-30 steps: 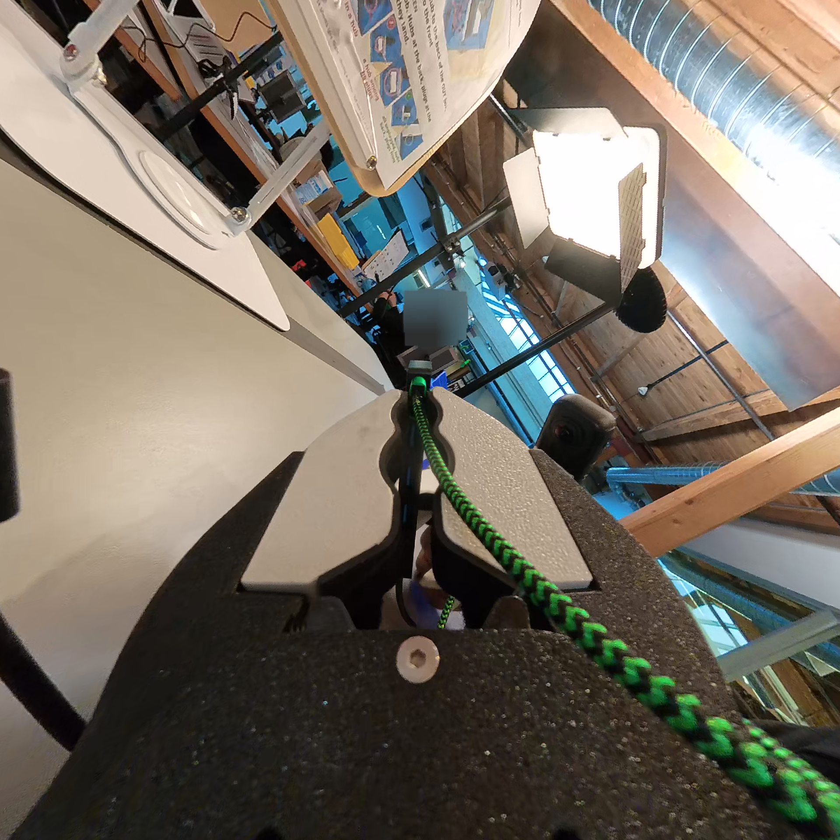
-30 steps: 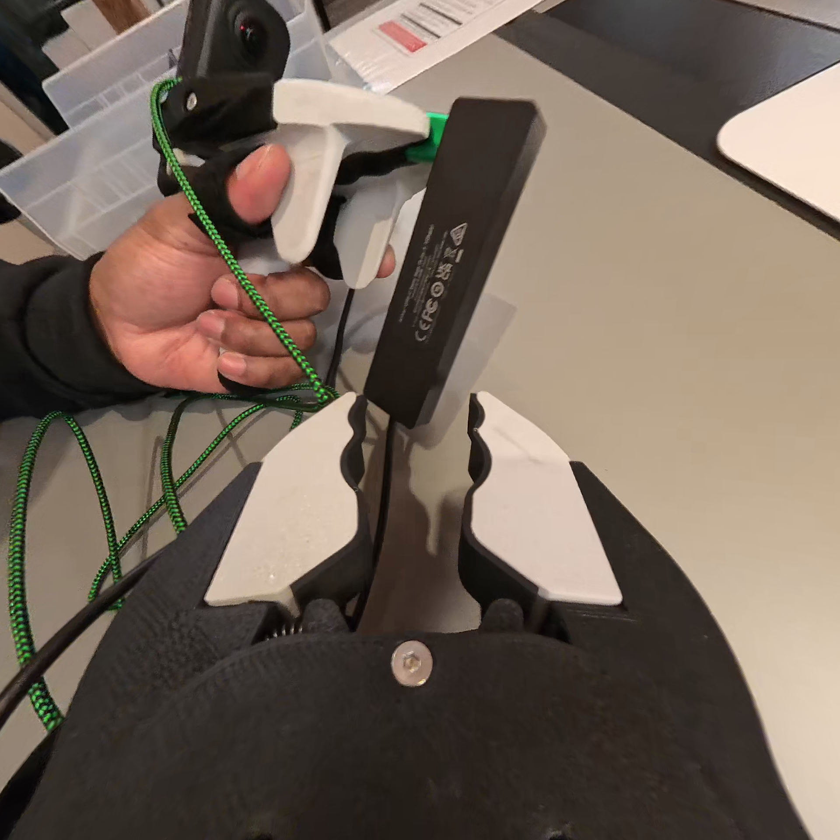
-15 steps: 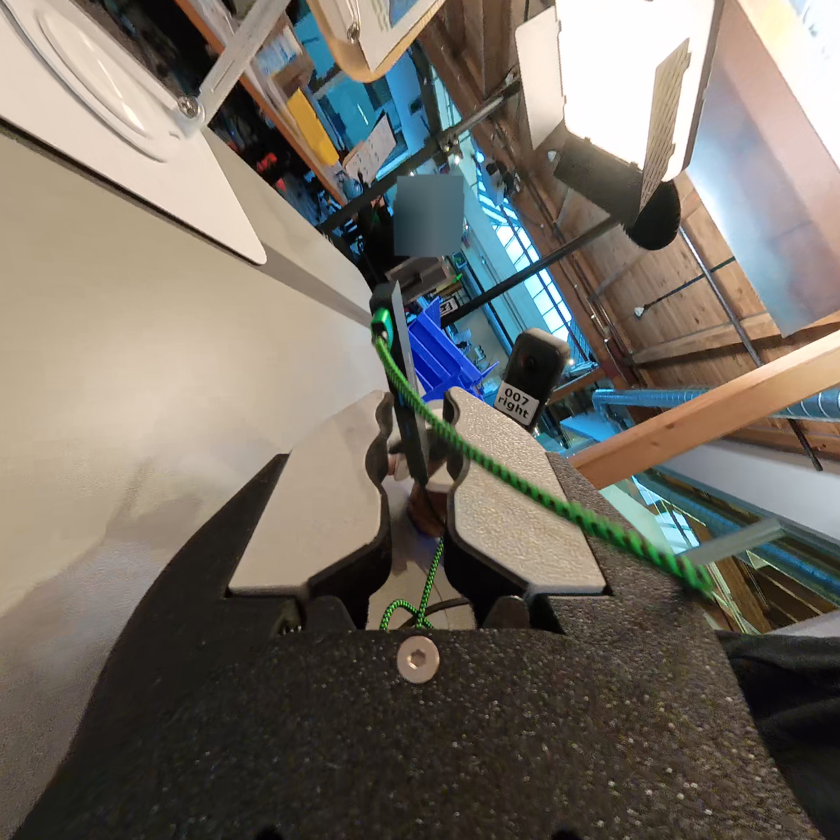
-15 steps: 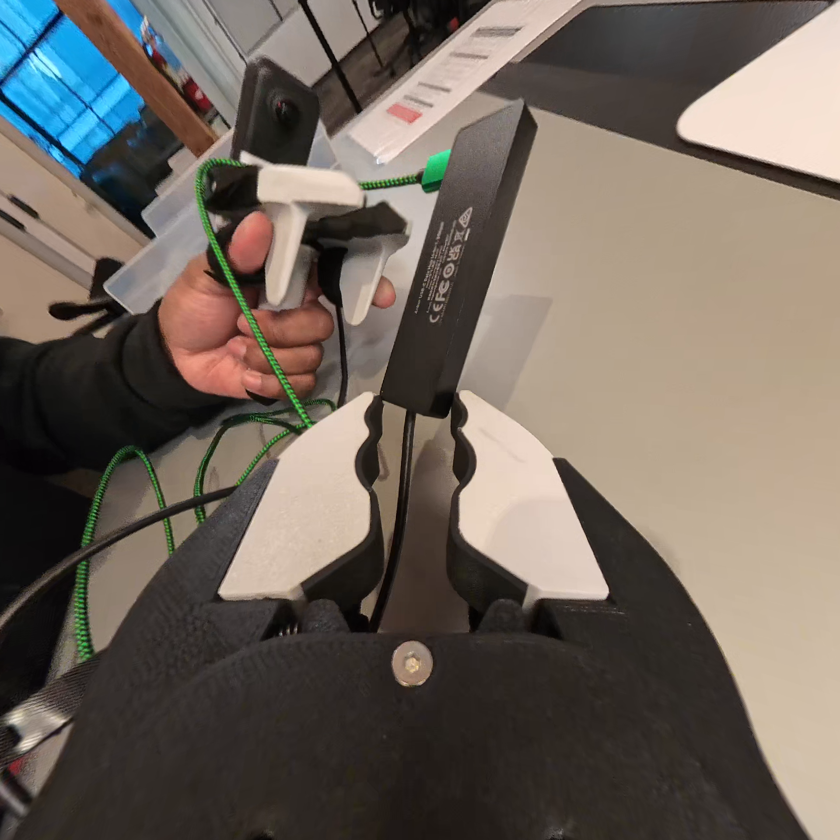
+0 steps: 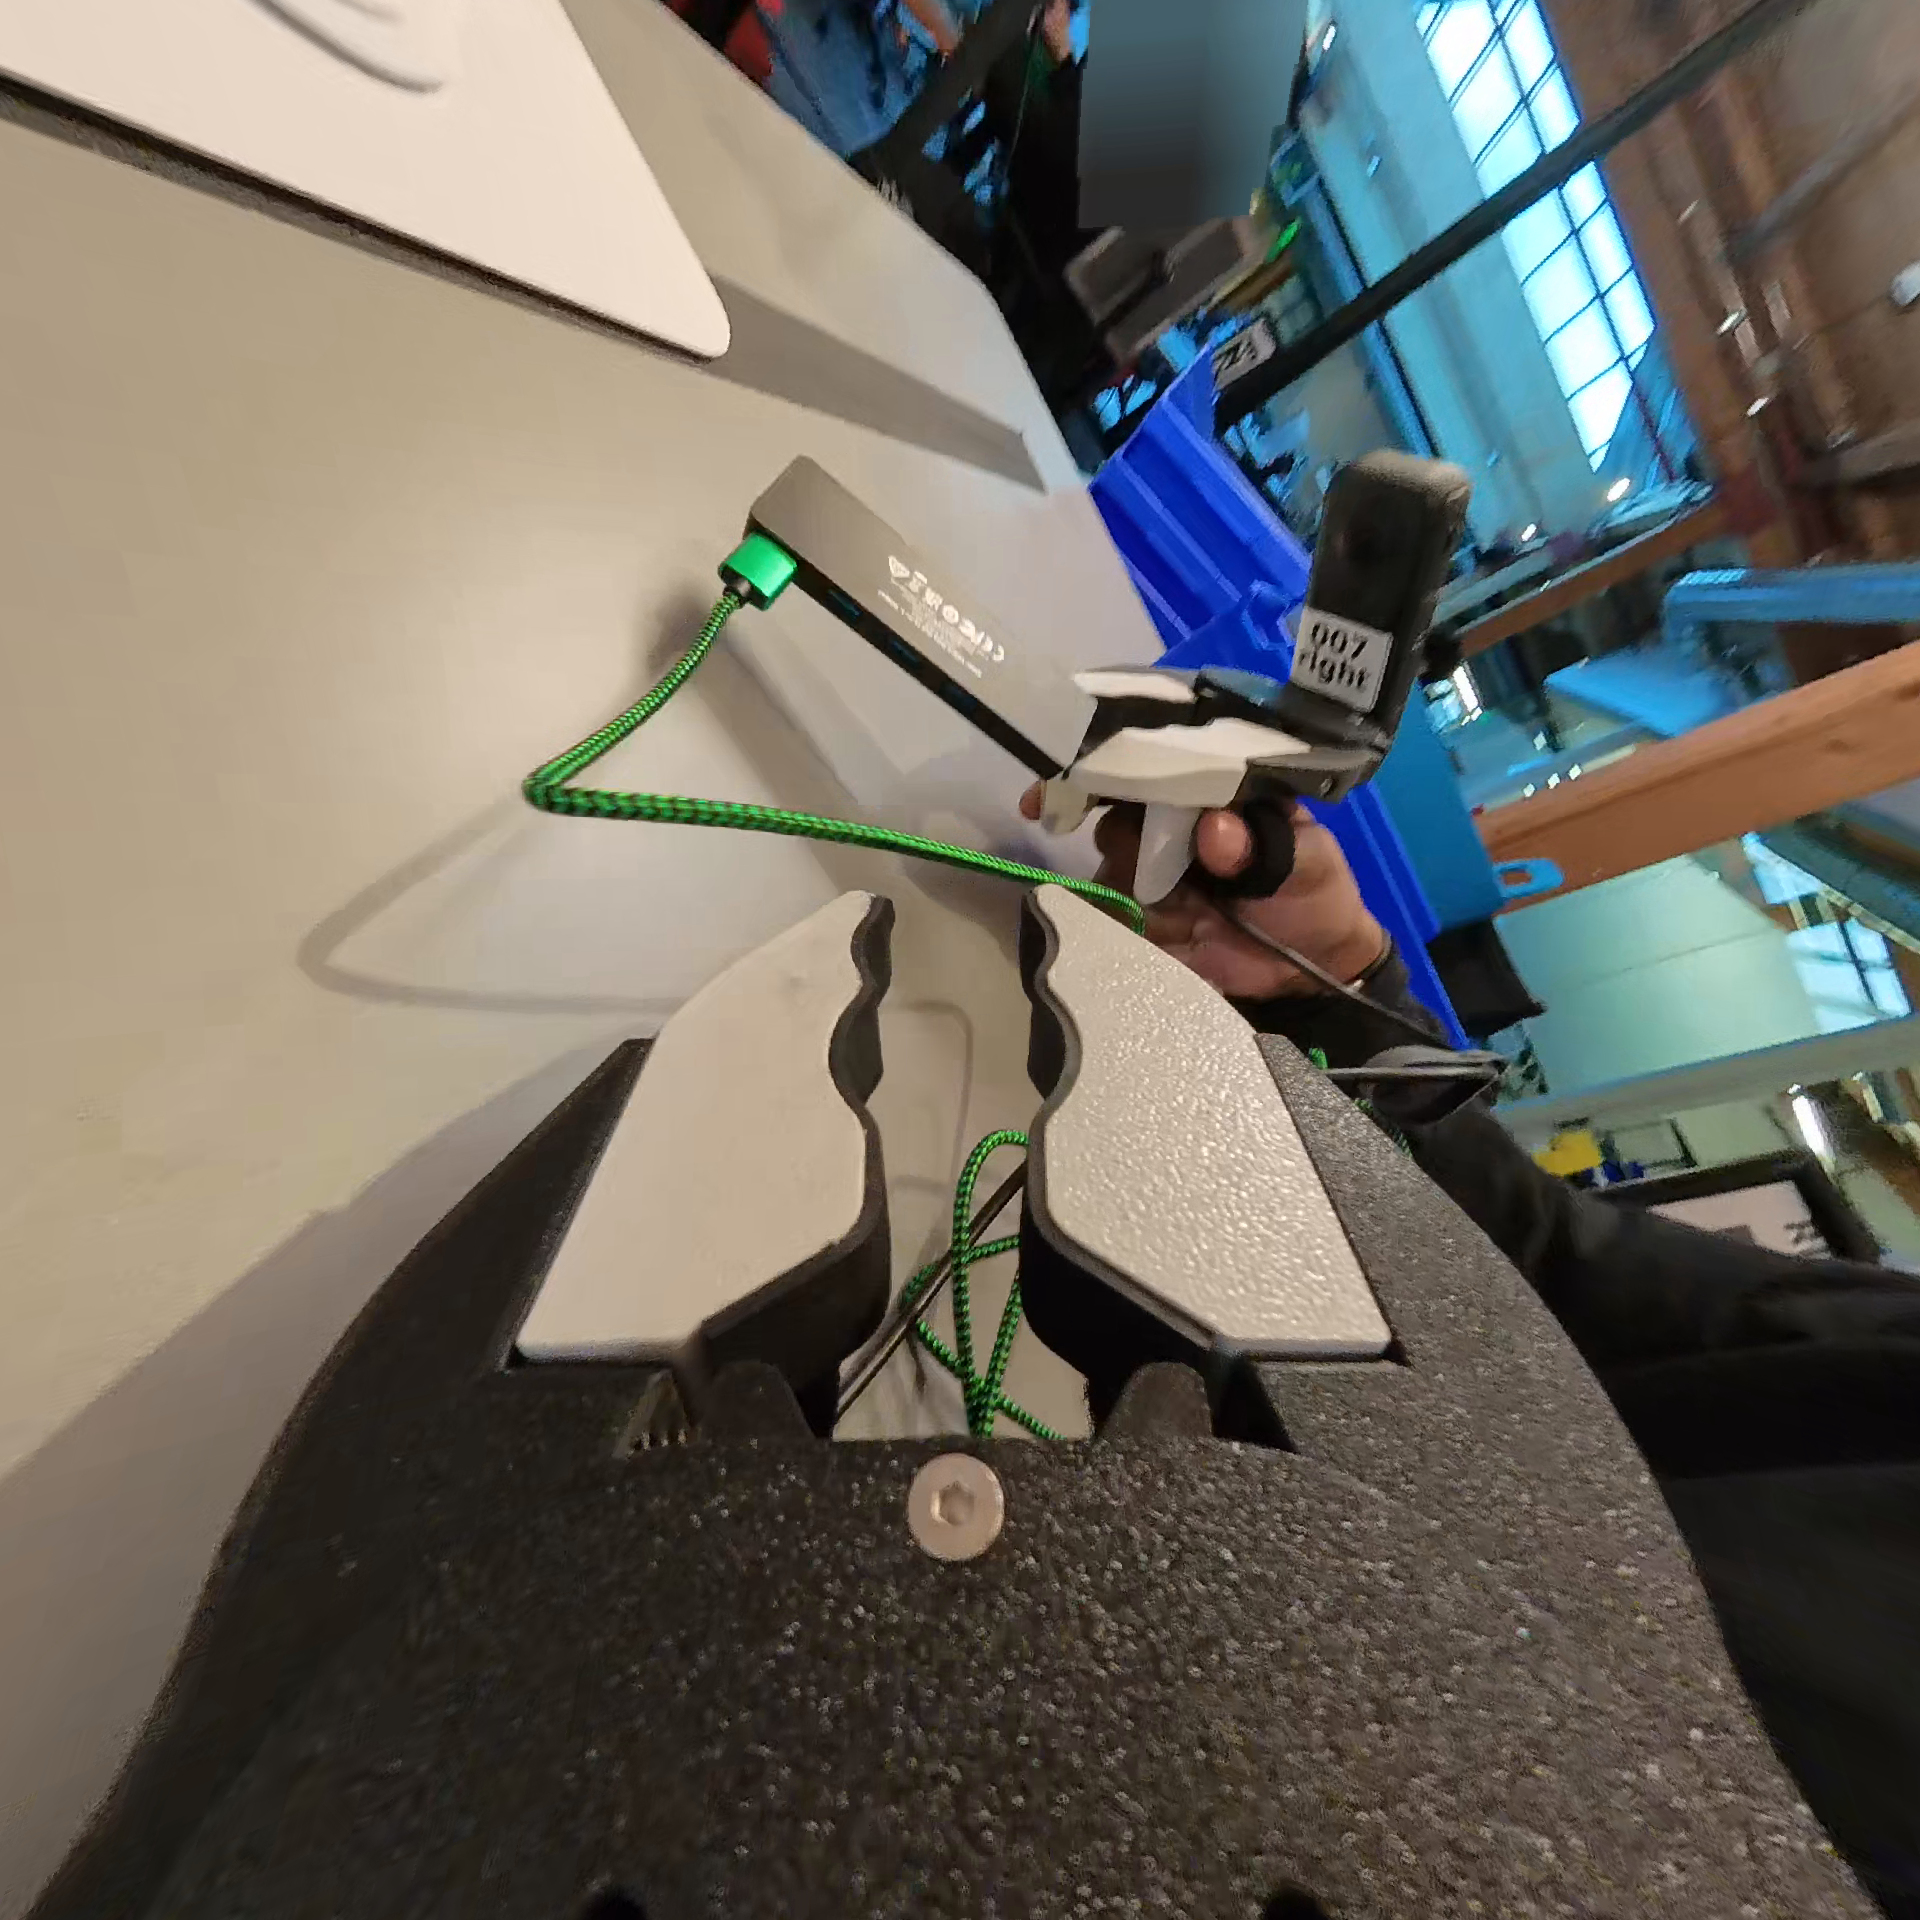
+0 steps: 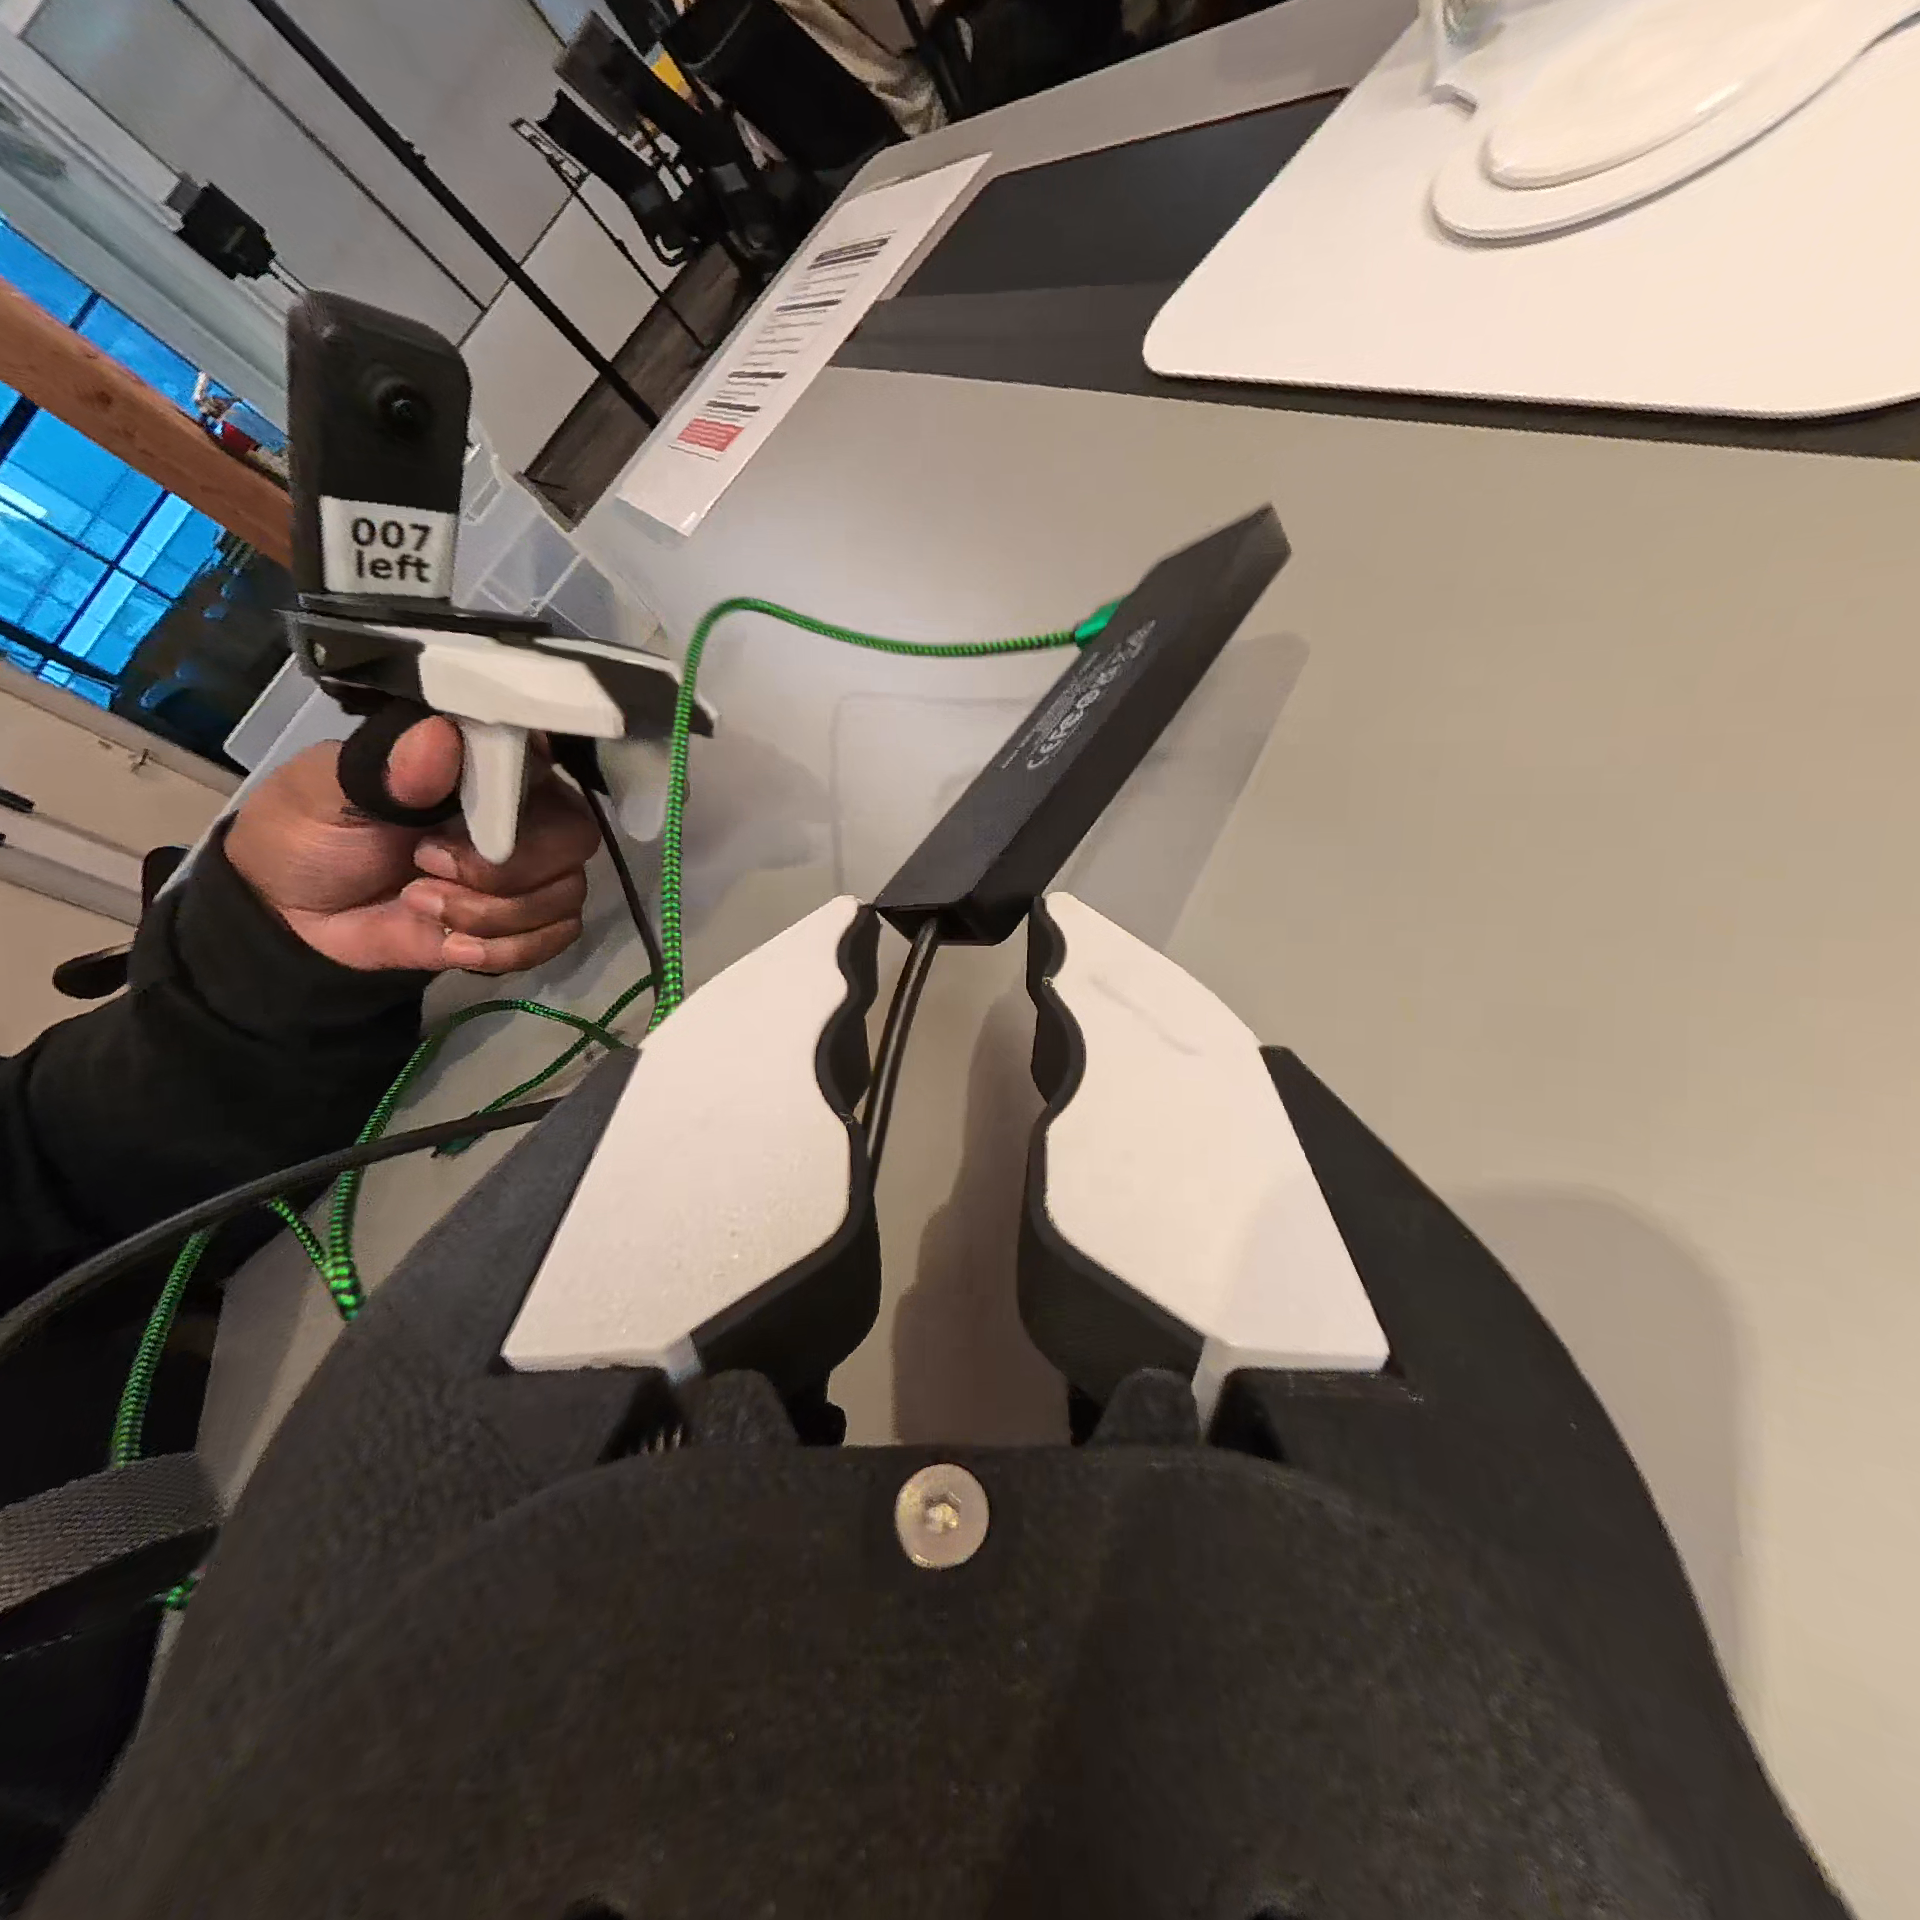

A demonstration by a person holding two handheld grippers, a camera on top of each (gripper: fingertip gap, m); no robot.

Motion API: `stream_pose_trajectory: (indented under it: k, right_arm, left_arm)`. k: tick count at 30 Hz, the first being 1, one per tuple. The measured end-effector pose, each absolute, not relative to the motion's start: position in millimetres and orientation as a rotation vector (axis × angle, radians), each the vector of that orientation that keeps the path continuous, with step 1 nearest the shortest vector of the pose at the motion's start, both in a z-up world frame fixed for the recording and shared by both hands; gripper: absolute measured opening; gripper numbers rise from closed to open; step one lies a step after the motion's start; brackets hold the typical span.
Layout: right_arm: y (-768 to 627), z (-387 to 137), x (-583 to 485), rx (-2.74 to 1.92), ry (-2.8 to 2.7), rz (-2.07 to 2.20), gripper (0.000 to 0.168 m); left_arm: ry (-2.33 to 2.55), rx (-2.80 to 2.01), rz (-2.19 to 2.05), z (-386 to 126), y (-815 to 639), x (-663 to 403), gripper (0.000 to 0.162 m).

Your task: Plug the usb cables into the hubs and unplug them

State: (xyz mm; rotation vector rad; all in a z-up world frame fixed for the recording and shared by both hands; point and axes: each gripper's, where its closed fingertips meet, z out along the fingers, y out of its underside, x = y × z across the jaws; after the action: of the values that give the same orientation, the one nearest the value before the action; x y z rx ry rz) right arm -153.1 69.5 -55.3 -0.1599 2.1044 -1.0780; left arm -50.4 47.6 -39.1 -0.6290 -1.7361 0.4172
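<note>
A flat black USB hub (image 6: 1122, 717) is held above the grey table by its near end. My right gripper (image 6: 945, 920) is shut on that end, and the hub's own black cable (image 6: 894, 1029) runs back between the fingers. A green plug (image 6: 1096, 627) on a green braided cable (image 6: 883, 644) sits in the hub's far end. My left gripper (image 5: 956, 914) is open and empty, apart from the hub (image 5: 914, 613) and the plug (image 5: 758, 566). The cable (image 5: 727, 821) loops past its right finger. The right gripper (image 5: 1081, 743) shows there holding the hub.
A white mat (image 6: 1558, 291) with a white round base (image 6: 1621, 135) lies at the far right. A paper sheet (image 6: 810, 332) and a clear plastic bin (image 6: 540, 582) sit at the far left edge. A blue bin (image 5: 1226, 540) stands beyond the table. My hands' fingertips stand some 11 cm from each other.
My left gripper let go of the green plug, opened and drew back from the hub. The plug stays in the hub. My right gripper tilted the hub lower.
</note>
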Motion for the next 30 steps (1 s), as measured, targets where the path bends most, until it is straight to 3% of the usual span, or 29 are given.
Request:
stream_pose_trajectory:
  k: [7, 14, 20, 30]
  right_arm:
    - [70, -54, -153, -0.17, 2.088, -1.088, 0.012]
    - [71, -64, -155, -0.071, 2.113, -0.98, 0.016]
    - [73, -56, -154, 0.099, 1.923, -0.871, 0.036]
    - [74, -66, -160, 0.172, 1.957, -0.823, 0.027]
  left_arm:
    - [-1.777, -0.768, 0.473, -37, 46, -43, 0.024]
    - [-1.697, -0.926, 0.371, -34, 74, -48, 0.024]
    - [-1.697, -1.041, 0.311, -47, 95, -57, 0.023]
    - [-1.698, -1.13, 0.259, -56, 108, -58, 0.023]
